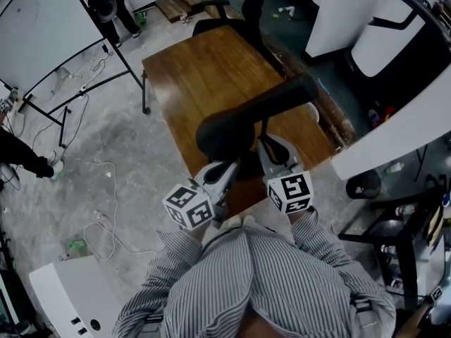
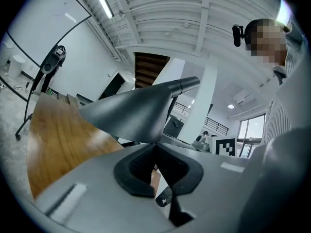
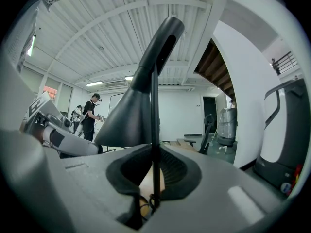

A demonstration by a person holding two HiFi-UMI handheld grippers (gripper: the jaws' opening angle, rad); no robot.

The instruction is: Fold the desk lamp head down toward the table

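Observation:
A black desk lamp stands at the near end of the wooden table [image 1: 204,69]. Its cone-shaped head [image 1: 222,132] hangs over the table's front, and its thick arm [image 1: 282,94] rises to the right. My left gripper [image 1: 227,171] is shut on the lower rim of the lamp head [image 2: 131,110], which fills the left gripper view above the jaws [image 2: 156,147]. My right gripper [image 1: 271,150] is shut on the lamp's thin stem [image 3: 154,130], which runs straight up between its jaws [image 3: 154,176] to the arm. The lamp's base is hidden.
A whiteboard on a black stand [image 1: 42,27] is at the left, with cables [image 1: 106,217] on the concrete floor. An office chair [image 1: 218,13] stands beyond the table. A white machine [image 1: 394,41] and a black side table [image 1: 402,238] are at the right.

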